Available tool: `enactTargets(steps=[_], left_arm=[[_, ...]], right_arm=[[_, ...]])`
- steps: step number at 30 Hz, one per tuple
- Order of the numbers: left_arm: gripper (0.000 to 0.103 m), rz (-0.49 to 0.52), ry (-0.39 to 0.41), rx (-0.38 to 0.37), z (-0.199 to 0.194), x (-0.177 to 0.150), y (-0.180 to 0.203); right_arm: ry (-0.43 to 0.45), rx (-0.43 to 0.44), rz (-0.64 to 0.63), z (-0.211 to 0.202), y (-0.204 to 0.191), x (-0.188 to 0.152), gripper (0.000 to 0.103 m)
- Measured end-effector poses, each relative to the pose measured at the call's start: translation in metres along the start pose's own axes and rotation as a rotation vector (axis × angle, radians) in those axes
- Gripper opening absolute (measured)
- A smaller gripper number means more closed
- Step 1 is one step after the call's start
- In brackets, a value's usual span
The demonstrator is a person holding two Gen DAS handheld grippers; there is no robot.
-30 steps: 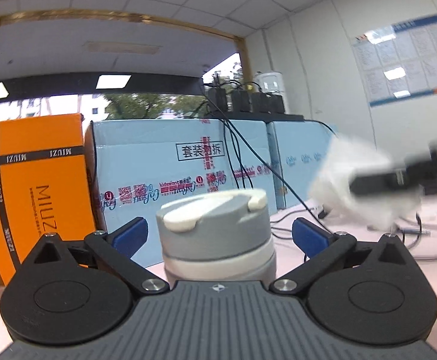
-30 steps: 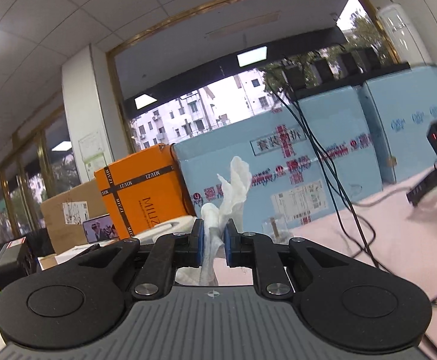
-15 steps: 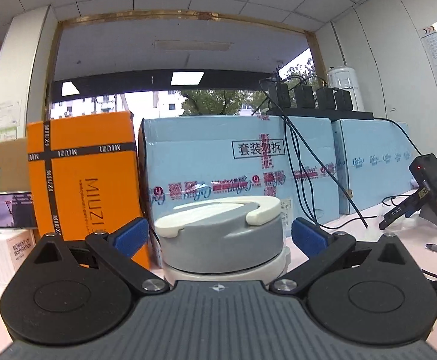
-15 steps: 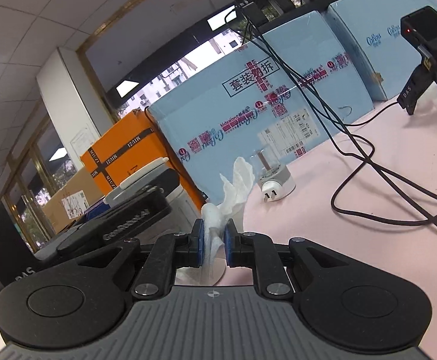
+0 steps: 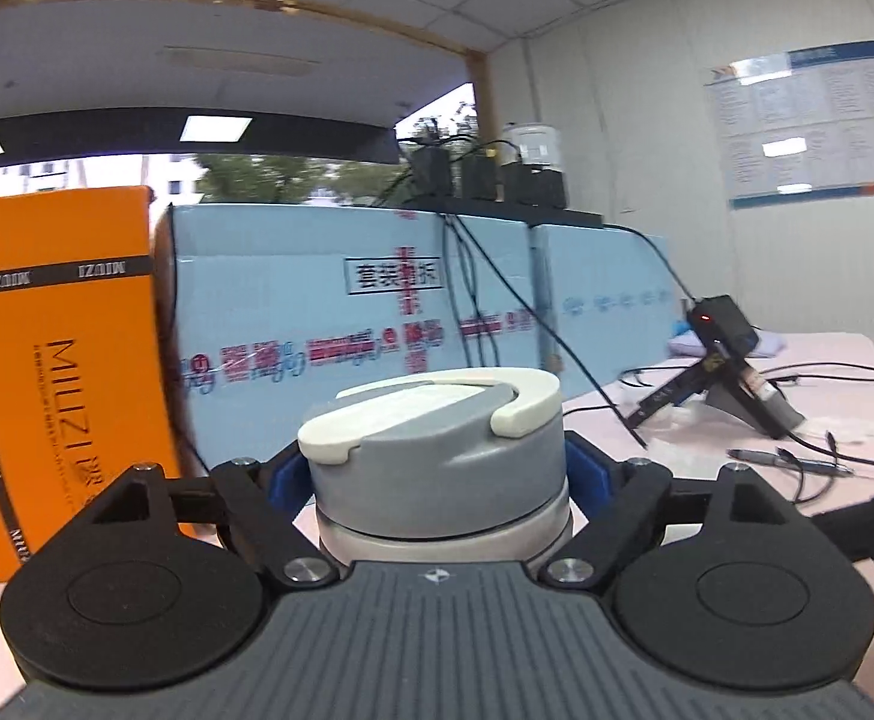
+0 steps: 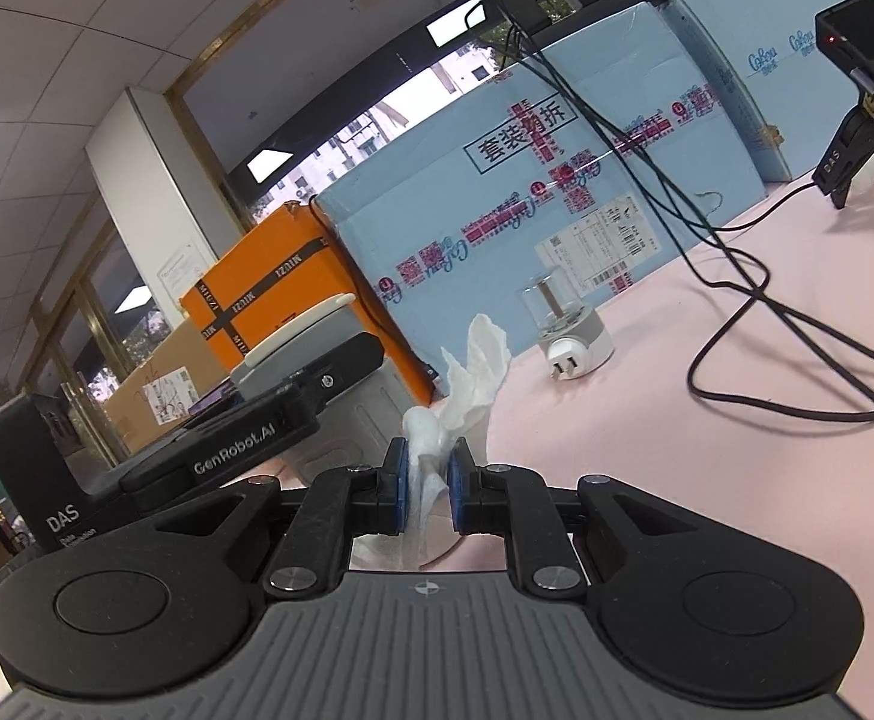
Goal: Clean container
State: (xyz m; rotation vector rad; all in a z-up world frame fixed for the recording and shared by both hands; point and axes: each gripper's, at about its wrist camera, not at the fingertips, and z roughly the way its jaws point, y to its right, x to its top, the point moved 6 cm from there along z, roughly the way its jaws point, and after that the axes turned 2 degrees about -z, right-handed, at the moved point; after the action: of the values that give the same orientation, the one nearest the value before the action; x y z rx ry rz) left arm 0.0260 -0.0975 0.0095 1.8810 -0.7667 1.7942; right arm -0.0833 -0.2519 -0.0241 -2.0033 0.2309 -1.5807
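A round container [image 5: 437,468] with a grey lid and a cream handle sits upright between my left gripper's [image 5: 437,474] blue pads, which press its sides. It also shows in the right wrist view [image 6: 341,384], at the left, with the left gripper's body [image 6: 239,450] around it. My right gripper [image 6: 428,480] is shut on a crumpled white tissue [image 6: 467,390], which sticks up beside the container's right side. Whether the tissue touches the container I cannot tell.
An orange box [image 5: 59,360] and blue cartons [image 5: 377,312] stand along the back of the pink table [image 6: 677,450]. Black cables [image 6: 767,330], a small white plug device [image 6: 569,336], a camera on a stand [image 5: 731,360] and a pen [image 5: 791,462] lie to the right.
My left gripper's pads have closed in against the container's sides. My right gripper has come down beside the container with the tissue. The left view has swung to the right.
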Motion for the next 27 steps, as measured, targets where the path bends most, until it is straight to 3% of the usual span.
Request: enactTargets(steps=[7,8,13,17,22,27], left_arm=[[0.093,-0.061,0.051,-0.017,-0.009,0.003,-0.006],[0.103,-0.071,0.062,-0.021,-0.012,0.004,-0.007],[0.103,-0.133,0.129,-0.023,-0.028,0.018,-0.018],[0.103,-0.192,0.145,0.044,-0.033,0.028,-0.035],[0.103,-0.210,-0.004,0.164,-0.014,0.040,-0.056],[0.103,-0.153,-0.196,0.158,0.010,0.052,-0.058]], right_arm=[[-0.013,0.026,0.002,0.007,-0.009,0.000,0.013],[-0.010,0.029,0.001,0.007,-0.010,0.000,0.013],[0.001,0.044,-0.003,0.009,-0.015,0.005,0.013],[0.009,0.056,-0.006,0.010,-0.019,0.009,0.013],[0.016,0.079,0.008,0.013,-0.021,0.013,0.013],[0.033,0.156,0.046,0.020,-0.026,0.023,0.013]])
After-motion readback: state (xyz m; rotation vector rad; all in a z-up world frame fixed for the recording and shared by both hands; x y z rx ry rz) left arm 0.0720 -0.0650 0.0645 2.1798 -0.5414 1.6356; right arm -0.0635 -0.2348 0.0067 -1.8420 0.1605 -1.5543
